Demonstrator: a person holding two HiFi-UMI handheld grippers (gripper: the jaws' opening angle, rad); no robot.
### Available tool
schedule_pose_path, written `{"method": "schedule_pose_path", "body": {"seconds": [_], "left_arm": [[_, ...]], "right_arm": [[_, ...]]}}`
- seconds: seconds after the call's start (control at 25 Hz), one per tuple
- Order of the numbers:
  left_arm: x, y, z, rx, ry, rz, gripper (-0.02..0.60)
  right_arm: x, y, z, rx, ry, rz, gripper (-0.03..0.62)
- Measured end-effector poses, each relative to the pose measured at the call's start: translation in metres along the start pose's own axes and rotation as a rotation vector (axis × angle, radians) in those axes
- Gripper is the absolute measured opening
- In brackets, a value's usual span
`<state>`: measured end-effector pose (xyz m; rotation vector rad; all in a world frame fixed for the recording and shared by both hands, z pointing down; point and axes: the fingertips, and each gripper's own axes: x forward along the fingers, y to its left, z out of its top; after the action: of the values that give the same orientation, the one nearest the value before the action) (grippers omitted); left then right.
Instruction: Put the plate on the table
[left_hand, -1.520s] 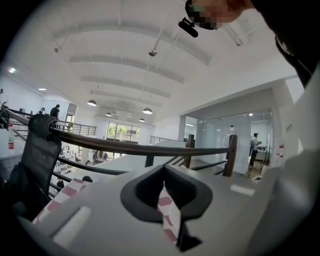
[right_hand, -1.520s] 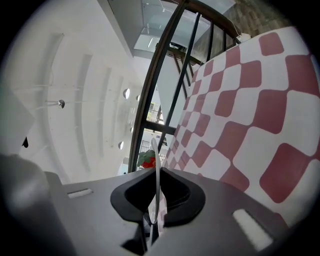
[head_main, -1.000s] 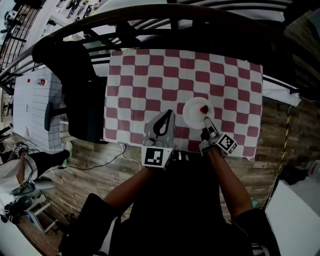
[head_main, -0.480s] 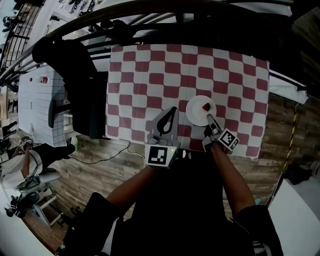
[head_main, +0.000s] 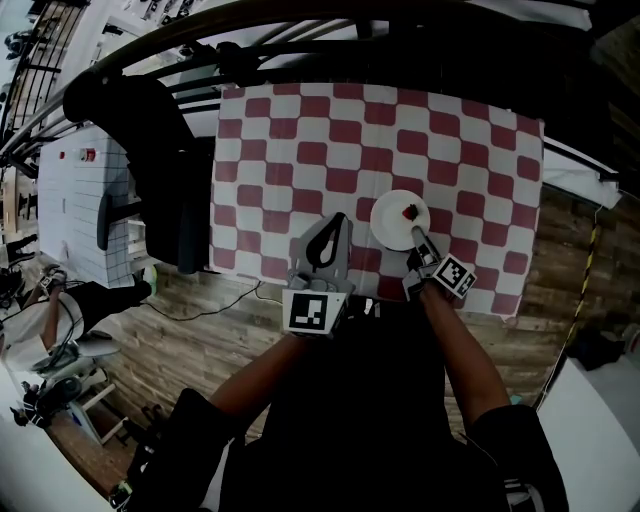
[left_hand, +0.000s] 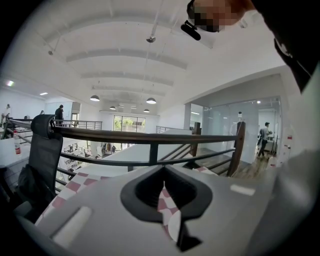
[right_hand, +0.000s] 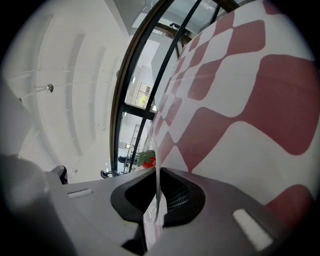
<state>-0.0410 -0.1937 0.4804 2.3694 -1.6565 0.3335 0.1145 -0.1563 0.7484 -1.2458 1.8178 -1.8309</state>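
Note:
A white plate (head_main: 398, 222) with a strawberry (head_main: 408, 211) on it lies over the red and white checked table (head_main: 300, 130), near its front edge. My right gripper (head_main: 417, 238) is shut on the plate's near rim. In the right gripper view the plate (right_hand: 156, 190) shows edge-on between the jaws of the right gripper (right_hand: 157, 172), with the strawberry (right_hand: 147, 158) beyond it. The plate lies parallel to the cloth; I cannot tell whether they touch. My left gripper (head_main: 336, 222) is shut on nothing, just left of the plate. In its own view the left gripper (left_hand: 162, 170) shows only checked cloth.
A black chair (head_main: 150, 170) stands at the table's left side. A dark railing (head_main: 330, 25) runs behind the far edge. Wooden floor (head_main: 190, 330) lies in front of and to the right of the table. The person's arms reach in from below.
The head camera has shifted a little. The plate and both grippers sit in nearly the same place near the table's front edge, the right gripper still shut on the rim.

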Motion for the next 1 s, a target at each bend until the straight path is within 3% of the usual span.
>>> {"method": "schedule_pose_path", "body": {"seconds": [0.36,0.84,1.0], "left_arm": [[-0.008,0.007,-0.009,-0.006,0.033,0.028,0.009],[-0.009,0.009,-0.002,0.001,-0.004,0.029,0.009],[-0.014,0.011,0.001,-0.009,-0.014,0.029,0.009]], "right_arm": [[0.006,-0.012,-0.004,0.017,0.016,-0.045,0.017],[0.007,-0.023,-0.003,0.055,0.022,-0.135,0.023],[0.008,-0.014,-0.006,0.047,0.034,-0.098,0.120]]}}
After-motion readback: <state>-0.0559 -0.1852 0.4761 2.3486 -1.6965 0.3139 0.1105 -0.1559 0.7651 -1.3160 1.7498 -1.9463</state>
